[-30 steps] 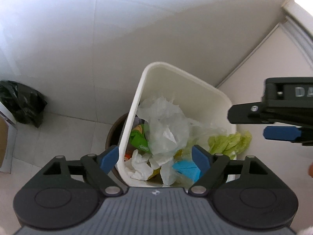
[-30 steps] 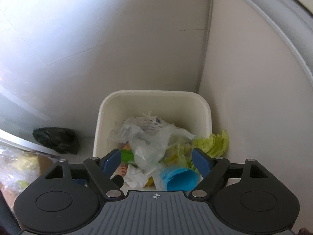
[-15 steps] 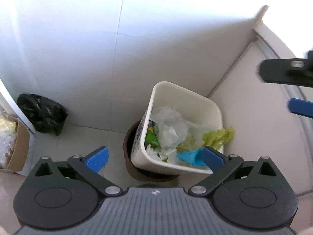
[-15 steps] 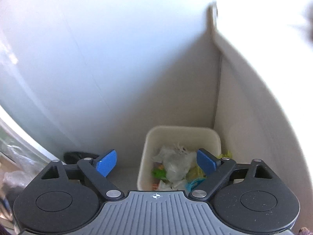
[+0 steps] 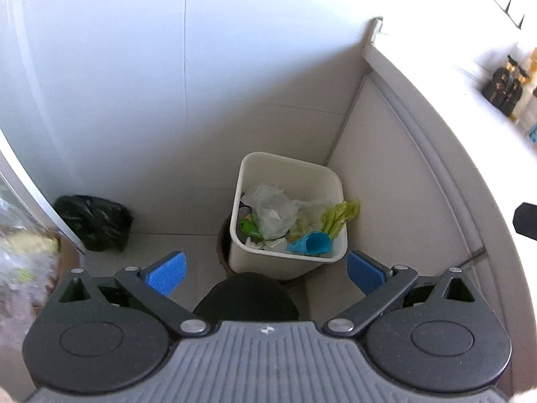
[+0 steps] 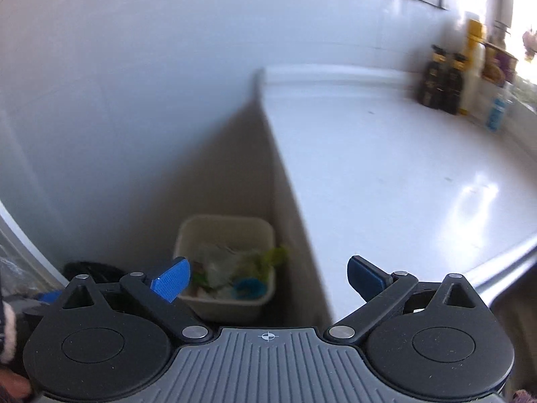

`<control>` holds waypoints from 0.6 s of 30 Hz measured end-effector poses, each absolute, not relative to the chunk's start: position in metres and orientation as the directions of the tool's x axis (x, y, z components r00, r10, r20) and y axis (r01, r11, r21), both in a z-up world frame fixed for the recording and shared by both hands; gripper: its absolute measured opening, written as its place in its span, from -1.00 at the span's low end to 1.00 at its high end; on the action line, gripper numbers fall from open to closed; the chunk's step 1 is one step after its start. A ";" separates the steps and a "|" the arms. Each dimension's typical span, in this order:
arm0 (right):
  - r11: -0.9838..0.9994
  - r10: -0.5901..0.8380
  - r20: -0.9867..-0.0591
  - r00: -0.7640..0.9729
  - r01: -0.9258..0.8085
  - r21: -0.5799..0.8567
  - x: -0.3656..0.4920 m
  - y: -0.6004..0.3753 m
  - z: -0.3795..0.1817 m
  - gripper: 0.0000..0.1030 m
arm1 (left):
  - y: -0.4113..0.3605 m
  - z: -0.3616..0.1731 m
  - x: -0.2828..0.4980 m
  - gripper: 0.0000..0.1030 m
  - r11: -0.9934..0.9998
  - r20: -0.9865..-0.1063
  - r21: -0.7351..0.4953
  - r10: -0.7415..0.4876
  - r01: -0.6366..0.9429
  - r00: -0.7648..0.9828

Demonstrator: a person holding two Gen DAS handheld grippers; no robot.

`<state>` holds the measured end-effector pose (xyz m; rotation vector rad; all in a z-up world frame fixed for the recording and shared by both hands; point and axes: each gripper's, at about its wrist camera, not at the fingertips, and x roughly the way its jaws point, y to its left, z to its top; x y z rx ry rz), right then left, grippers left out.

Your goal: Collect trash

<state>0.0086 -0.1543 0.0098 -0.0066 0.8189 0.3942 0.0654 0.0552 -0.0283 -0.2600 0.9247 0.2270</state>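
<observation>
The fingers of the left gripper (image 5: pixel 265 270) stand wide apart with nothing between them; those of the right gripper (image 6: pixel 268 277) are opening too, nearly as wide and just as empty. A second ago both hung low over the bin, its rim filling each view; now both have risen and drawn back, so the white table (image 6: pixel 386 174) with its blurred bottles (image 6: pixel 443 82) has come into the right wrist view; the bin (image 5: pixel 288 255) has shrunk to a small box in the floor corner against the table's side panel. Inside it lie crumpled clear plastic (image 5: pixel 273 210), green leaves (image 5: pixel 339 216) draped over the right rim, and a blue cup (image 5: pixel 310 243) at the near edge; a black bag (image 5: pixel 92 221) sits on the floor to its left. By my reading a drop is done and both hands are free to seek more trash.
</observation>
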 end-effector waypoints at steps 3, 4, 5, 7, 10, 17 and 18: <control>0.936 0.316 -0.716 0.623 -0.328 0.128 0.007 -0.166 0.019 0.96 | 0.048 -0.015 0.064 0.99 0.949 -0.808 -0.103 0.094 -0.297 0.582; 0.938 0.310 -0.717 0.624 -0.324 0.123 0.007 -0.168 0.022 0.97 | 0.047 -0.011 0.065 0.99 0.950 -0.811 -0.101 0.093 -0.295 0.578; 0.939 0.304 -0.724 0.619 -0.323 0.118 0.009 -0.168 0.024 0.97 | 0.045 -0.008 0.065 0.99 0.951 -0.812 -0.101 0.091 -0.292 0.577; 0.937 0.300 -0.740 0.603 -0.331 0.110 0.012 -0.165 0.027 0.97 | 0.042 -0.002 0.062 0.99 0.956 -0.811 -0.101 0.081 -0.275 0.580; 0.937 0.291 -0.752 0.591 -0.336 0.098 0.012 -0.167 0.028 0.97 | 0.036 0.002 0.064 0.99 0.964 -0.814 -0.094 0.069 -0.248 0.576; 0.933 0.294 -0.761 0.579 -0.345 0.098 0.015 -0.170 0.027 0.97 | 0.022 0.002 0.068 0.99 0.971 -0.830 -0.098 0.041 -0.218 0.557; 0.934 0.293 -0.761 0.579 -0.342 0.100 0.016 -0.171 0.026 0.97 | 0.022 0.002 0.069 0.98 0.971 -0.832 -0.099 0.039 -0.218 0.553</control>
